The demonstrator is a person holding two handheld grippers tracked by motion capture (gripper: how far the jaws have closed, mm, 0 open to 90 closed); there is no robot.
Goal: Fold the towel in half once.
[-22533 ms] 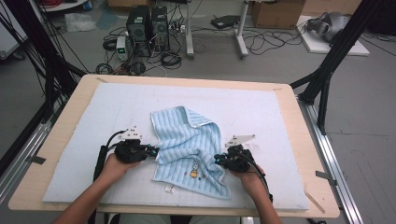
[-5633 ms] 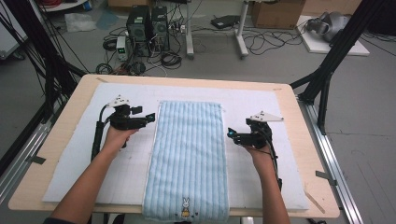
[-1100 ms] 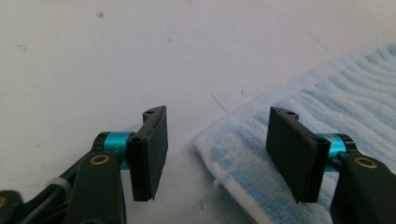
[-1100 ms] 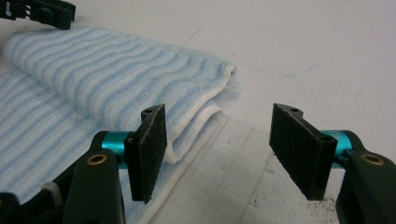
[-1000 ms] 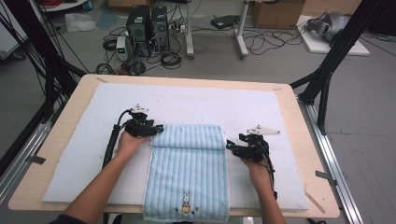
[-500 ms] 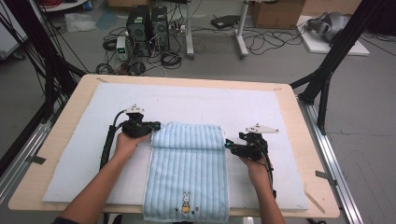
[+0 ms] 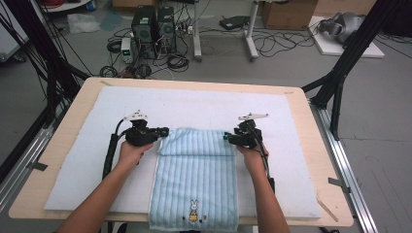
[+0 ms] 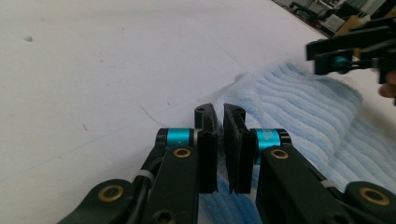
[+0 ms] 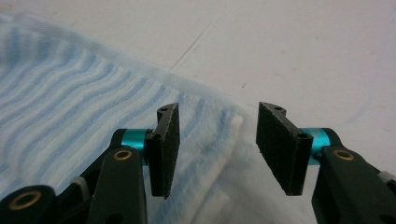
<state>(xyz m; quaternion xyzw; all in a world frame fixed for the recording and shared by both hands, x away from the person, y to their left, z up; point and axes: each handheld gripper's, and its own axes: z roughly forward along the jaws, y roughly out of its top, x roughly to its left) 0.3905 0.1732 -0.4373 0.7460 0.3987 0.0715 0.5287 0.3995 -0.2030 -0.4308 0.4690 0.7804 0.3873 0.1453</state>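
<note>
towel point(image 7: 195, 179) folded; left gripper point(image 8: 219, 122) closed, nothing between; right gripper point(image 9: 215, 126) closing, agape

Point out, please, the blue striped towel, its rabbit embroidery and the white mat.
blue striped towel point(image 7: 194, 170), high view, middle of its striped surface.
rabbit embroidery point(image 7: 194, 210), high view, the rabbit's body.
white mat point(image 7: 204, 104), high view, bare part beyond the towel.

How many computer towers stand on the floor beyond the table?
2: a left computer tower and a right computer tower, side by side beyond the table's far-left corner. Others may be hidden outside the frame.
</note>
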